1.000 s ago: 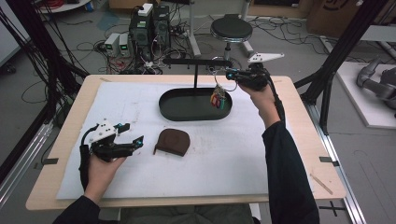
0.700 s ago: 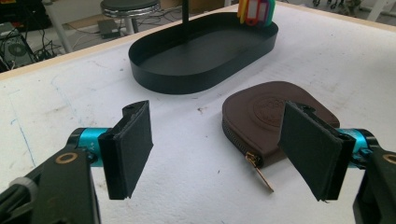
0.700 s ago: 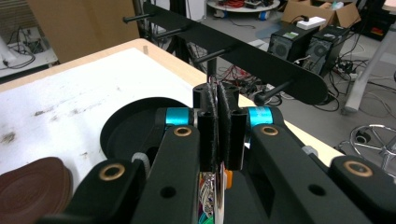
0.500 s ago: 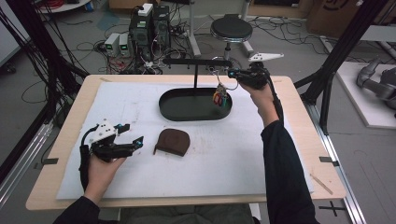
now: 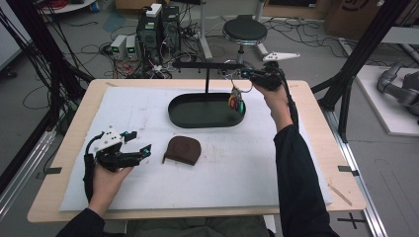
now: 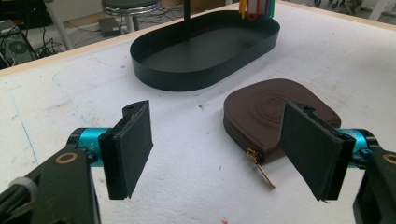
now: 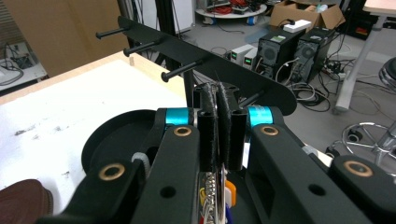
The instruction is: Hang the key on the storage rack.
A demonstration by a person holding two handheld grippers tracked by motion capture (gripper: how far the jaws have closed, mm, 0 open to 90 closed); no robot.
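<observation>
- The right gripper [image 5: 245, 75], upper right of centre in the high view, is pressed together on a key bunch [image 5: 235, 101] hanging beside the hook rack [image 5: 207, 65].
- The keys are seen dangling over the black tray [image 5: 183, 116].
- The left gripper [image 5: 140, 144] is held spread at lower left, near a brown pouch [image 5: 183, 149].
</observation>
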